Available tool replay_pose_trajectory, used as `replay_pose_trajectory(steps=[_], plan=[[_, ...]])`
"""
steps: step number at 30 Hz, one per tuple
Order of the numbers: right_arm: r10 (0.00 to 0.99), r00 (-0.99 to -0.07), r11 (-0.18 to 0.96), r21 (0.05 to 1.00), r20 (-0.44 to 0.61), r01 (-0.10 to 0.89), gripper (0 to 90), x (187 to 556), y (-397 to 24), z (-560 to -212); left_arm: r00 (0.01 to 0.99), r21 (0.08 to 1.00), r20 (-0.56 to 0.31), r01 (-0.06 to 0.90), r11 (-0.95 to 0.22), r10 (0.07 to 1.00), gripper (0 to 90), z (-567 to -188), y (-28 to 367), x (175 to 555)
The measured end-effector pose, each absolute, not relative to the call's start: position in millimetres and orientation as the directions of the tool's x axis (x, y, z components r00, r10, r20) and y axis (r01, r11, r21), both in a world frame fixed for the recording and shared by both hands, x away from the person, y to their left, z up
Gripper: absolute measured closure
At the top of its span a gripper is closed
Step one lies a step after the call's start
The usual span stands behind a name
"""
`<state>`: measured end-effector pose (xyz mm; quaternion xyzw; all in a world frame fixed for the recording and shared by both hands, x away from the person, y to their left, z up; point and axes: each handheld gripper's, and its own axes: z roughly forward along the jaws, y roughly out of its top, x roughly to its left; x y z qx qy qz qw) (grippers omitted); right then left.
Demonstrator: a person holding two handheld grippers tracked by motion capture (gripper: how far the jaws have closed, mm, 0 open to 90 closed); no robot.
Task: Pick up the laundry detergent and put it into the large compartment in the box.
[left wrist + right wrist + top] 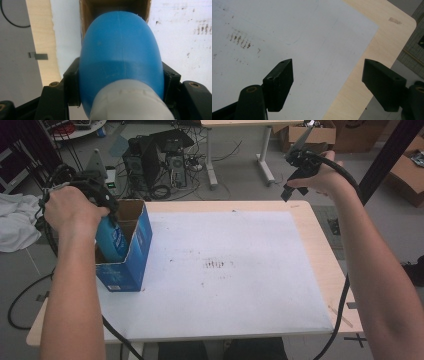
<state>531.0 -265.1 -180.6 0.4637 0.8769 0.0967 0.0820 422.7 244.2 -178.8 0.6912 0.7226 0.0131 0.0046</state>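
Left gripper (102, 202): at the left of the high view, above the open top of a blue cardboard box (132, 255). Jaws clamped on a blue plastic bottle (111, 240), one black jaw on each flank. Bottle body lowered partway into the box, tilted, upper part above the box rim. In the left gripper view, blue plastic bottle (120, 57) at frame centre, white cap end at the bottom edge, far end pointing into the brown interior of the box (87, 15) at the top of the frame.

Blue cardboard box: upright, flaps open, at the left edge of the white sheet (225, 270) covering the wooden table (325, 265). Dark smudge marks (219, 265) at the middle of the sheet, well apart from the box.

Right gripper (300, 167): at the upper right of the high view, raised above the far right corner of the table, held in the right hand (322, 180). In the right gripper view, right gripper (328, 75) with jaws spread wide, nothing between them; white sheet (287, 30) and bare wood edge of the table (367, 45) below.

Black cable (345, 305) running down along the right forearm at the right of the high view. Computer towers (150, 160) on the floor beyond the table, at top centre.
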Motion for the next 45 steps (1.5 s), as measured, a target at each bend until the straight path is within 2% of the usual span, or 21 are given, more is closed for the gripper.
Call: replay_pose_trajectory(steps=[27,45], plan=[[0.832,-0.553,0.548,0.239,-0.053,0.802,25.8,533.3,-266.8,-187.4,-0.034,-0.074,0.0,0.997,0.034,0.999,38.0,-257.1,246.2,435.4],[0.831,-0.554,0.549,0.241,-0.052,0.8,25.9,532.6,-267.5,-188.9,-0.03,-0.084,0.0,0.996,0.03,1.0,37.9,-281.3,248.0,435.7]])
